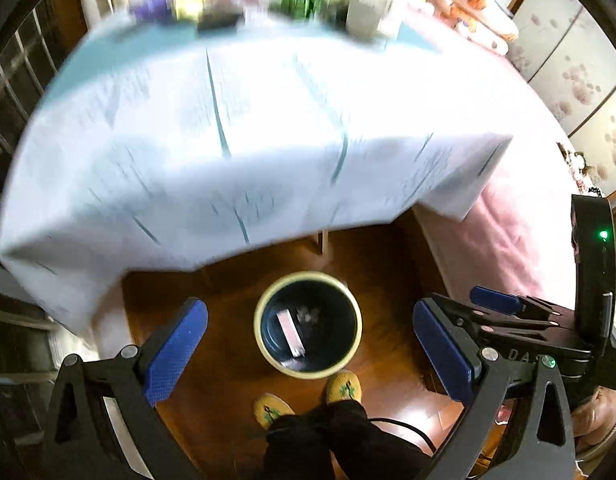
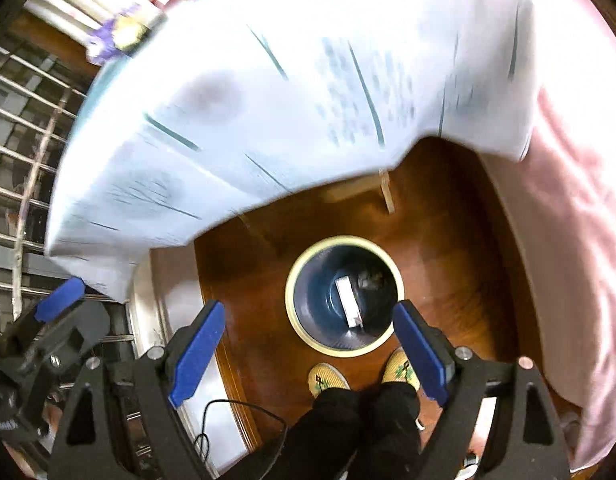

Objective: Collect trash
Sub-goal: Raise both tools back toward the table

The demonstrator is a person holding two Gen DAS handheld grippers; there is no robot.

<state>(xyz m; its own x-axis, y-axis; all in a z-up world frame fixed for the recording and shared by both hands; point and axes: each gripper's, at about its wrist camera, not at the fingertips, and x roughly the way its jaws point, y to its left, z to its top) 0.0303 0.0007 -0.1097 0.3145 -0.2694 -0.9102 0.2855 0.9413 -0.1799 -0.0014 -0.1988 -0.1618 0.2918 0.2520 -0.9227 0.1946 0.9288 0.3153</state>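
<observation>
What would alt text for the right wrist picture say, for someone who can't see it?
Looking steeply down between the right gripper's two open blue fingers at a round bin on a wooden floor, with a white flat item and dark scraps inside. A person's yellow slippers stand beside the bin; a blurred white tablecloth fills the upper half.

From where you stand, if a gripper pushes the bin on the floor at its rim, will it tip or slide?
The bin looks tall and nearly empty, only a white box inside, so probably light. A push at the rim may tip it. The wooden floor looks glossy, so a low push likely slides it.
</observation>
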